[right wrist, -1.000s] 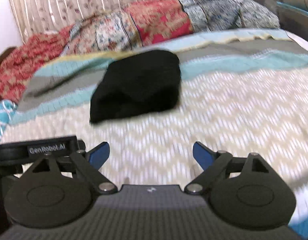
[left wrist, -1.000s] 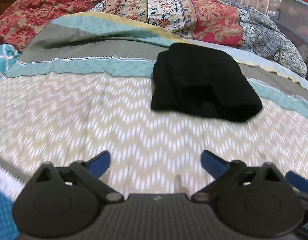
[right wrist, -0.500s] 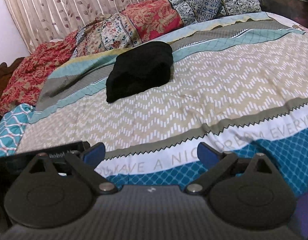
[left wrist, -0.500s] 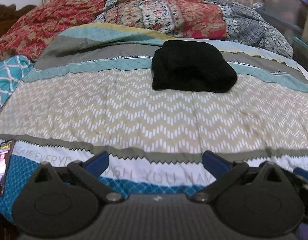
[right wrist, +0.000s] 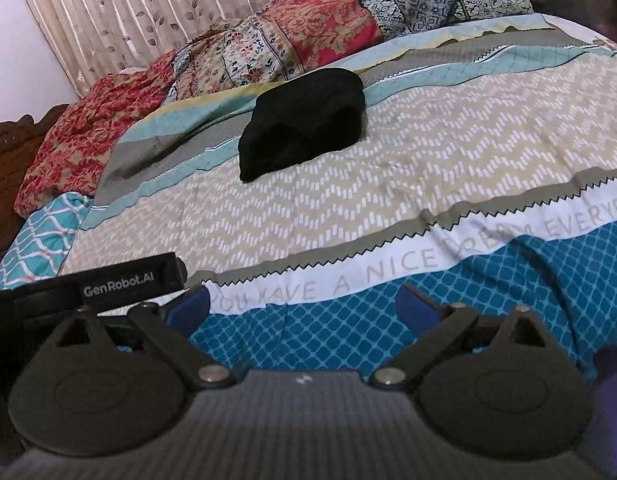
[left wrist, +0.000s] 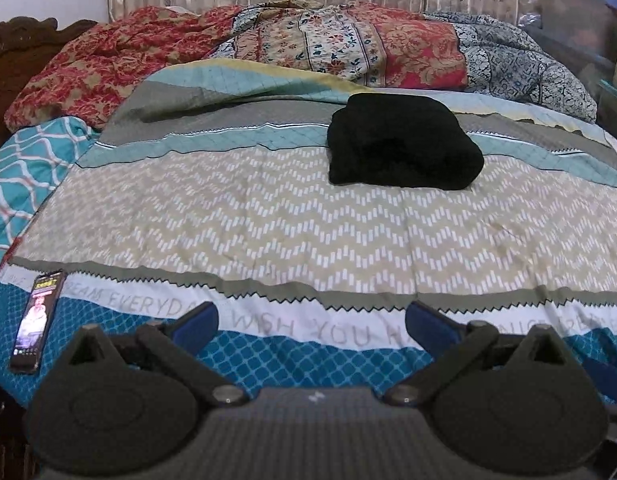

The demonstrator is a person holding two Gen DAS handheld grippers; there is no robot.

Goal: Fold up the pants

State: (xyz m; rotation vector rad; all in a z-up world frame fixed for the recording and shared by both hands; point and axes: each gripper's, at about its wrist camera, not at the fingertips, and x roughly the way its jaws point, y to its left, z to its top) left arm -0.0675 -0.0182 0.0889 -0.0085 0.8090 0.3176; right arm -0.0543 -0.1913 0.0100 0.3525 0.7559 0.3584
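Note:
The black pants [left wrist: 402, 144] lie folded in a compact bundle on the patterned bedspread, far from both grippers. They show in the right wrist view [right wrist: 304, 122] too, left of centre. My left gripper [left wrist: 311, 326] is open and empty, held back over the bed's near edge. My right gripper [right wrist: 304, 306] is open and empty, also over the near edge. The left gripper's body [right wrist: 96, 280] shows at the left of the right wrist view.
A phone [left wrist: 38, 322] lies on the bedspread [left wrist: 268, 220] at the near left edge. Rumpled red and floral quilts [left wrist: 308, 44] are piled along the far side before a curtain. Storage boxes [left wrist: 580, 20] stand at the far right.
Both grippers have pulled back from the folded pants toward the bed's near edge. The pants lie where they were. Both grippers stayed open.

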